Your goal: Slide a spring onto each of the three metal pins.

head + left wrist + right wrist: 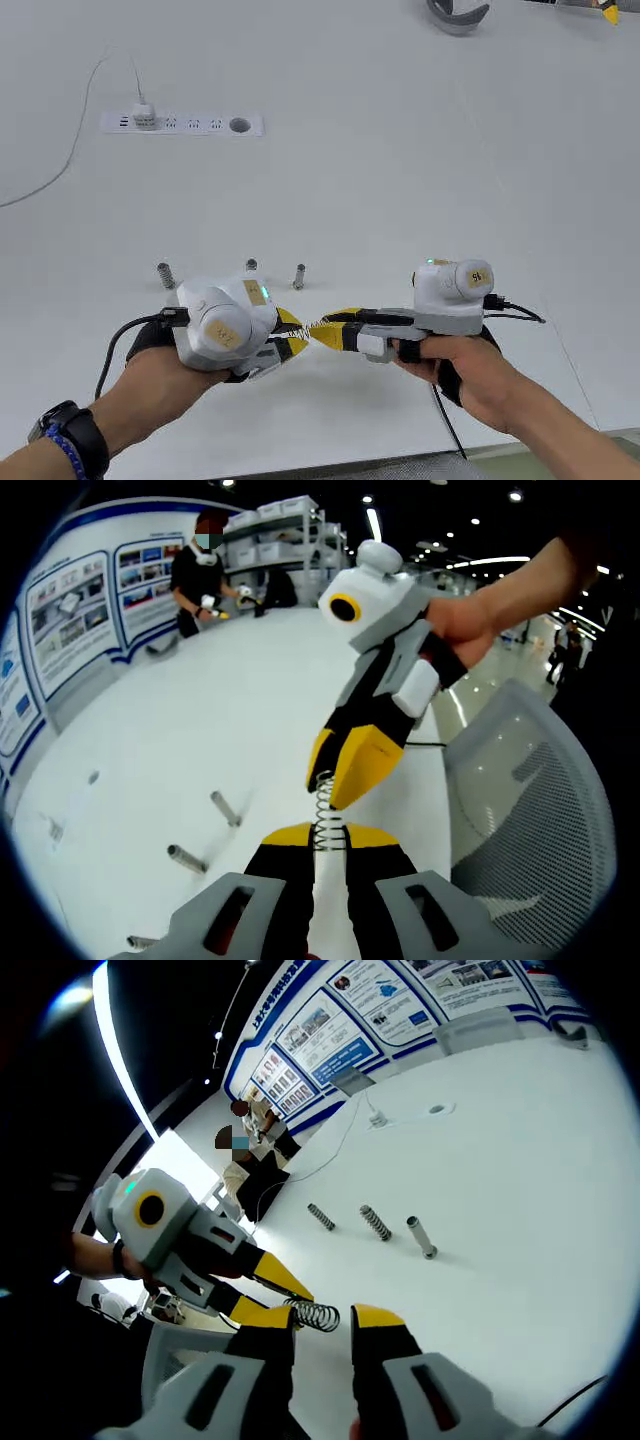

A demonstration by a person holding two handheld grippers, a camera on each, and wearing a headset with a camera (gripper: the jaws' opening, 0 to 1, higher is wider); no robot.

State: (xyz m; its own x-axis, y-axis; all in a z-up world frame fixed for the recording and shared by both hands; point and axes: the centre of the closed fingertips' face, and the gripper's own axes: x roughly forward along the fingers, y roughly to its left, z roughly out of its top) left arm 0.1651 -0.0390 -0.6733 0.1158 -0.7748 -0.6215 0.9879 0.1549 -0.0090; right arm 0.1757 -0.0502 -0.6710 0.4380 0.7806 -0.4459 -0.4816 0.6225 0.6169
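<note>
- Left hand (150,385), black watch (62,420) on the wrist, holds the white-and-grey left gripper (293,336) low over the near edge of the white surface (400,180).
- Right hand (470,365) holds the matching white-and-grey right gripper (322,331), pointed straight at the left one. The yellow-tipped fingers of the two nearly meet.
- Small silver coil spring (324,815) hangs in the air between the two grippers, above the surface and not on any pin.
- Left fingers (290,836) are pinched together on one end of the spring.
- Right fingers (380,1325) stand a narrow way apart. The spring's free end sits in the gap against one finger and looks just clear of the other.
- Three short upright metal pins stand in a row just behind the grippers, near the near edge and left of middle.
- Left-end pin (165,275) has a coil on it.
- Middle pin (251,266) is partly hidden behind the left gripper in the head view. The right gripper view shows a coil on it.
- Right-end pin (299,276) is bare.
- White power strip (180,124) with a white plug (144,116) and thin cable lies toward the far left corner, well apart from the pins.
- Grey curved object (458,15) sits at the far edge.
</note>
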